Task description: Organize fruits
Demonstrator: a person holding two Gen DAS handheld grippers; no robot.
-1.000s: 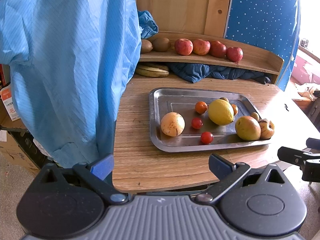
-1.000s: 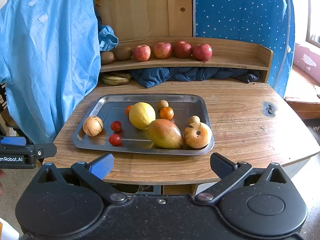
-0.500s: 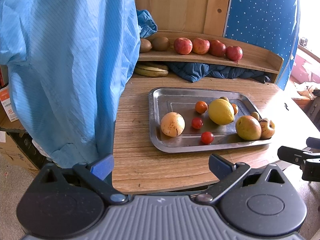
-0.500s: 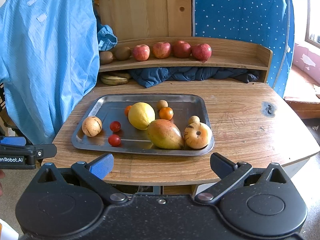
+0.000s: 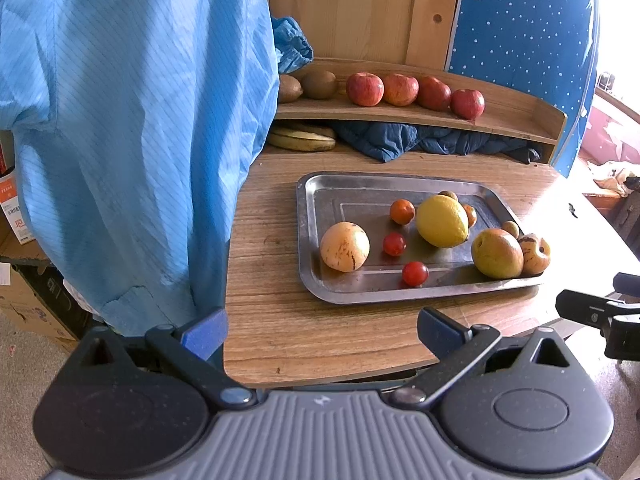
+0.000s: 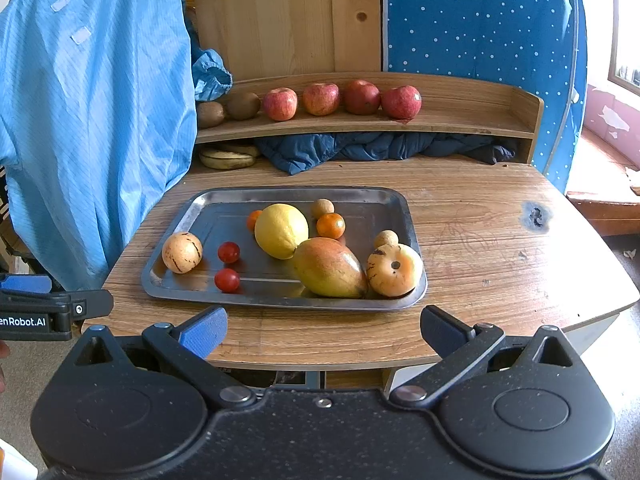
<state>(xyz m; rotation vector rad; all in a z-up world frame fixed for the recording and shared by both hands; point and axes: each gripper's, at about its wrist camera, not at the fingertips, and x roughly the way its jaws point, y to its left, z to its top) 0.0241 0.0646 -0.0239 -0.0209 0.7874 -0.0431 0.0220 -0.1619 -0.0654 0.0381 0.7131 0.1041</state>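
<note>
Little has changed over the last second: both views have crept only slightly nearer the bench [image 6: 480, 216], and no fruit on the tray [image 6: 404, 208] has shifted. The left hand-held gripper [image 5: 322, 330] and the right hand-held gripper [image 6: 324, 328] both hover off the near edge of the bench with their jaws spread wide and nothing between them. The tray, a shallow rectangle of dull steel with rounded corners, sits toward the left of the wood-grain top; bare wood lies open to its right and along the rounded front edge. On it lie a smooth yellow lemon [image 6: 281, 231] near the middle, an oval red-green mango [image 6: 329, 267] touching it at the front, a speckled pale fruit [image 6: 394, 270] at the front right corner, a streaked round fruit [image 6: 181, 252] at the left, two glossy cherry tomatoes [image 6: 227, 280], and small oranges [image 6: 330, 225] behind. Four red apples [image 6: 320, 99] and two fuzzy kiwis [image 6: 243, 105] line the curved wooden shelf [image 6: 480, 120] behind, with bananas [image 6: 228, 158] and a crumpled navy cloth [image 6: 360, 148] beneath. A light blue garment [image 6: 92, 120] hangs over the bench's left edge, crowding that side.
</note>
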